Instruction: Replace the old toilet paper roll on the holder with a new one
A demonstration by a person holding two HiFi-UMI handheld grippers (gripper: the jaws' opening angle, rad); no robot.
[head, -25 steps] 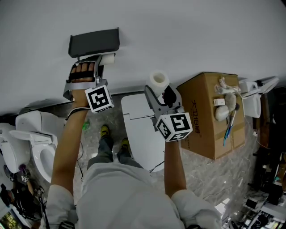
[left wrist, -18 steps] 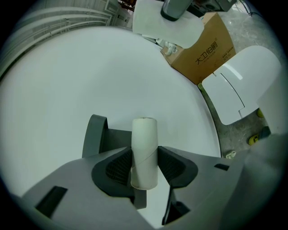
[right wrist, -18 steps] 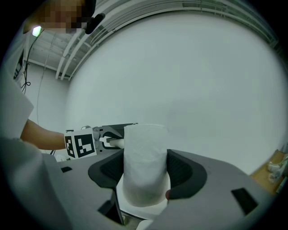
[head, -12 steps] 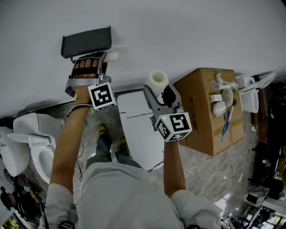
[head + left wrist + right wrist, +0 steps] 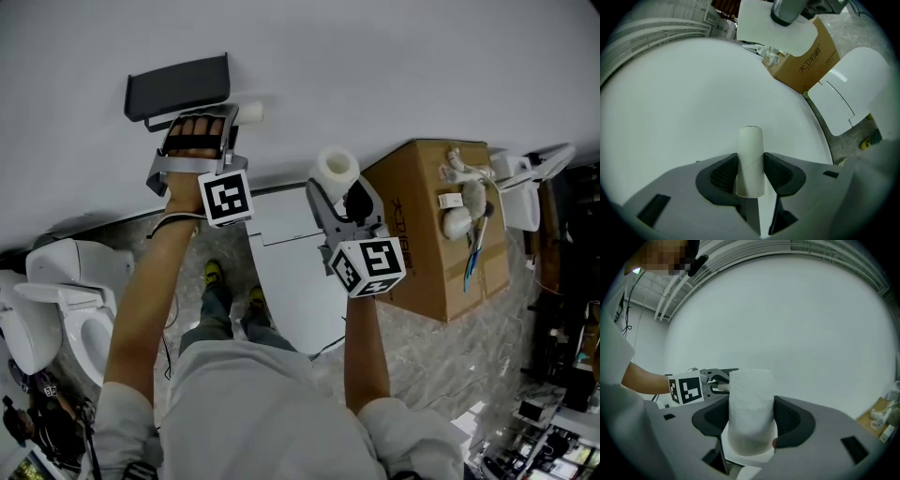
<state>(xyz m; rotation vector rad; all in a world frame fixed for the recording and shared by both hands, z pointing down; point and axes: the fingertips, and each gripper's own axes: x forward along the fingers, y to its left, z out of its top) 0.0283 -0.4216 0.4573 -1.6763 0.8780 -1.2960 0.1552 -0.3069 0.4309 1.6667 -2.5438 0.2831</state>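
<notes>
The dark grey holder hangs on the white wall in the head view, with no roll in it. Just right of it, my left gripper is shut on the old bare cardboard tube. The left gripper view shows this tube upright between the two pads. My right gripper is lower and to the right, off the wall. It is shut on the new white toilet paper roll. In the right gripper view the roll fills the jaws, and the left gripper's marker cube shows behind it.
A cardboard box with small items on top stands on the floor at the right. A white toilet lid lies below my hands. More toilets stand at the left, and there is clutter along the right edge.
My left gripper has carried the cardboard tube rightwards, out from under the holder. The right gripper with the new roll has barely shifted.
</notes>
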